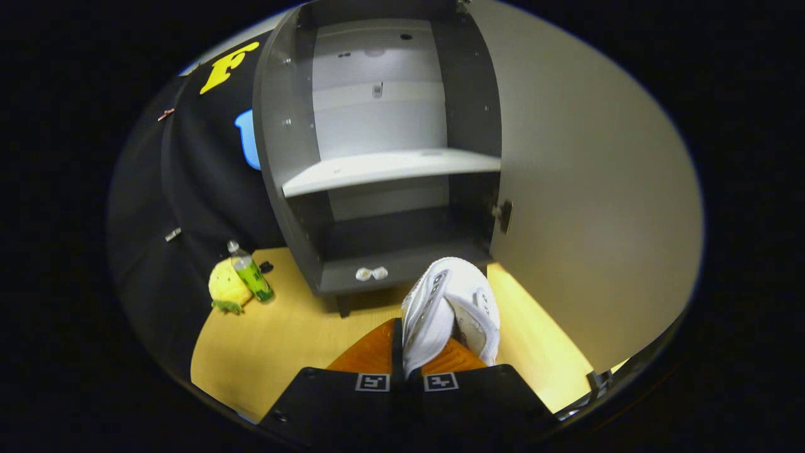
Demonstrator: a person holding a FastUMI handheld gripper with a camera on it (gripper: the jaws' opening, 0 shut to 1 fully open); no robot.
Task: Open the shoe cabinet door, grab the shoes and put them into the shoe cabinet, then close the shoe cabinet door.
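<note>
My gripper (pixel 409 352) is shut on a pair of white shoes (pixel 449 308), which hang pinched together between the orange fingers (pixel 368 352), toes pointing away from me. The dark grey shoe cabinet (pixel 377 151) stands just beyond the shoes with its door (pixel 585 189) swung wide open to the right. Inside, a pale shelf (pixel 390 170) divides it, and the dark bottom compartment (pixel 390 261) lies directly ahead of the shoes. Two small white bits (pixel 371 274) lie on the cabinet's bottom edge.
A yellow plush toy (pixel 226 286) and a green bottle (pixel 251 274) rest on the yellow floor (pixel 277 340) left of the cabinet, against the black cloth wall (pixel 182 207). The open door blocks the right side.
</note>
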